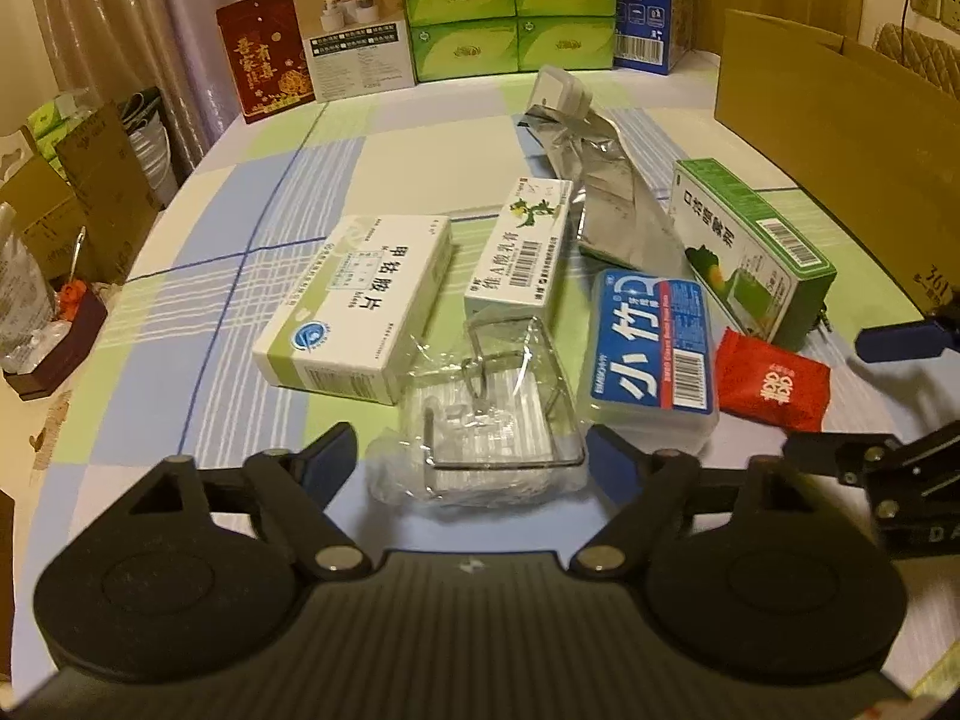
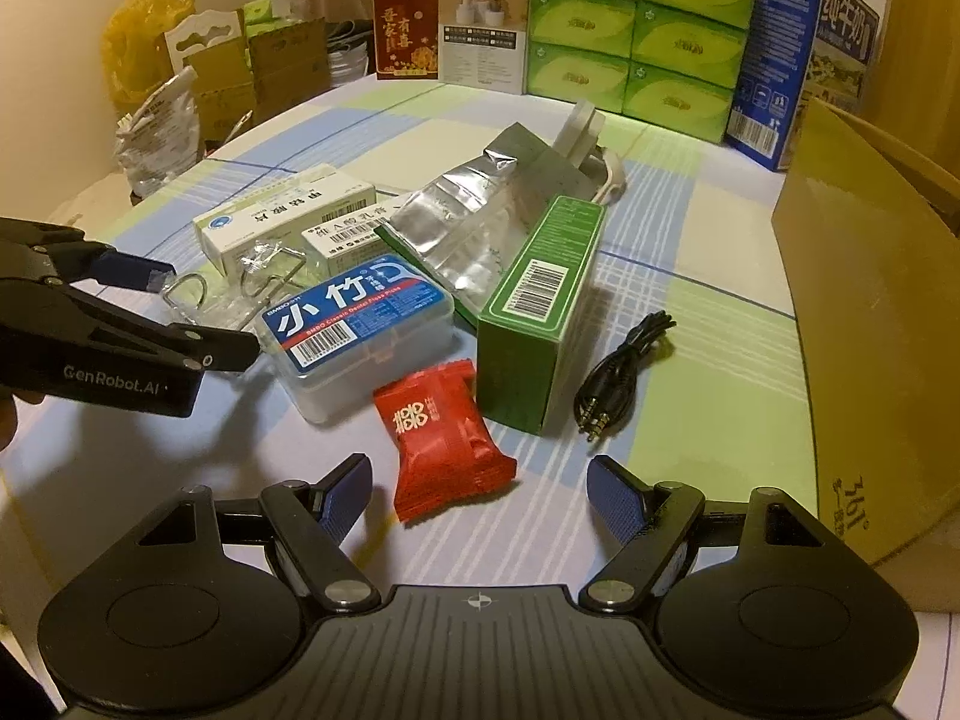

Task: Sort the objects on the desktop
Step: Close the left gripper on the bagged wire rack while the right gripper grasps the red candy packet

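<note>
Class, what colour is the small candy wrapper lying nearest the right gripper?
Red, with a white emblem printed on the candy wrapper. It shows best in the right wrist view.

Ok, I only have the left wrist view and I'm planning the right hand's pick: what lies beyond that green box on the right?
Observer: A coiled black audio cable lies on the tablecloth to the right of the green box, not touching it.
Operator: Is the right gripper holding anything?
Observer: No. The right gripper is open; the near end of the red candy packet lies between its fingers, and neither pad touches it.
</note>
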A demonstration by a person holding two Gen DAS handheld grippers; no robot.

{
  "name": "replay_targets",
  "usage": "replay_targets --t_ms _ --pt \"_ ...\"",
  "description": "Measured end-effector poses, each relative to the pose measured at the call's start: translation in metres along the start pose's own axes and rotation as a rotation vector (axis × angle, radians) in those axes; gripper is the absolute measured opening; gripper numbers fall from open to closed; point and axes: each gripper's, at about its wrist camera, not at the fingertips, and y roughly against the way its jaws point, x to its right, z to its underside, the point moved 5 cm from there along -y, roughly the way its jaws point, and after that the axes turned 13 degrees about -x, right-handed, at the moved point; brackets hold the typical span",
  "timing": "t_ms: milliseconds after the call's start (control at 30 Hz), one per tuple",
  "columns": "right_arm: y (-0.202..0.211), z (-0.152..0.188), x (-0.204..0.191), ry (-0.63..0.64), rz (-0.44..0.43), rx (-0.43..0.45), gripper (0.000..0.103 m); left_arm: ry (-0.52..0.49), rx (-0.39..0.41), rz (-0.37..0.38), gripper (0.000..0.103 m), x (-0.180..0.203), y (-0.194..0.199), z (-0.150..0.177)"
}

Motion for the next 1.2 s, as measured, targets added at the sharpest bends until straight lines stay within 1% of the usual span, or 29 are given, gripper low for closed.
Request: replay_targets --t_ms 67,233,267,300,400,467,633,767,867,967,1033,1100,1133,1200 --pt "-0.002 -0.001 0.0 -0.003 -0.003 -0.002 0.076 0.001 -0.005 -0.004 0.073 0.001 -0.002 0.0" --pt "-0.005 -0.002 0.0 0.012 -0.005 0.003 0.066 0.012 -0.007 0.007 0.065 0.002 -0.002 0.0" --pt "-0.006 -0.003 -0.002 0.018 -0.004 0.002 0.062 0.015 -0.008 0.011 0.061 0.002 -0.002 0.001" --pt "-0.007 -0.004 -0.003 0.025 -0.004 0.001 0.056 0.018 -0.008 0.019 0.059 0.002 -0.002 0.002" --pt "-0.009 -0.006 -0.007 0.042 -0.015 0.009 0.044 0.023 -0.007 0.019 0.055 0.002 -0.001 0.003" --pt "-0.009 -0.006 -0.009 0.057 -0.014 0.014 0.041 0.027 -0.009 0.021 0.053 0.003 0.001 0.005" --pt "-0.004 -0.001 -0.011 0.053 -0.02 -0.004 0.04 0.051 -0.016 0.025 0.053 0.005 0.01 0.019" --pt "0.008 0.014 -0.008 0.012 -0.008 -0.03 0.04 0.029 -0.021 0.019 0.053 0.009 0.024 0.032" --pt "0.019 0.029 -0.004 -0.035 0.011 -0.046 0.04 0.013 -0.023 0.047 0.053 0.015 0.034 0.044" --pt "0.027 0.041 -0.003 -0.071 -0.007 -0.051 0.041 -0.003 -0.025 0.059 0.054 0.025 0.042 0.058" --pt "0.029 0.045 -0.005 -0.068 -0.012 -0.045 0.044 -0.003 -0.016 0.054 0.057 0.03 0.044 0.063" --pt "0.03 0.043 -0.007 -0.057 -0.004 -0.032 0.051 0.005 -0.004 0.039 0.065 0.031 0.045 0.065" --pt "0.03 0.042 -0.007 -0.057 -0.001 -0.027 0.053 0.013 0.005 0.027 0.068 0.03 0.045 0.065" --pt "0.028 0.041 -0.005 -0.065 0.005 -0.022 0.058 0.028 0.012 0.022 0.068 0.028 0.045 0.064"
